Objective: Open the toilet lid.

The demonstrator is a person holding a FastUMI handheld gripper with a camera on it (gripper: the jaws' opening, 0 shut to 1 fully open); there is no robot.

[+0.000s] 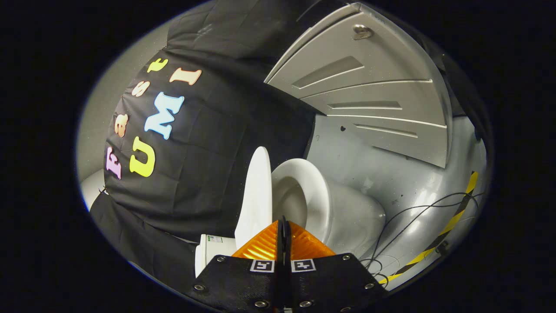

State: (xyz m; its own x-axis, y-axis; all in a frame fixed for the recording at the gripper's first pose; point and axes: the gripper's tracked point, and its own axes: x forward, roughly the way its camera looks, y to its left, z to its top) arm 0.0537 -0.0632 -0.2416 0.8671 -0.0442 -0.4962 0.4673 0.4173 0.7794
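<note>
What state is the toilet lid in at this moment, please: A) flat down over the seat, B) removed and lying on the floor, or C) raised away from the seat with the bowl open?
C: the toilet lid stands lifted off the seat, so the bowl is exposed, just beyond the hand-held gripper, whose fingers are closed together with nothing between them.

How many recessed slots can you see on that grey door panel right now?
3, stacked down the grey door beyond the raised toilet lid: one nearest the latch, one mid-panel, one lowest. More may be hidden. Gripper fingers are shut, empty.
</note>
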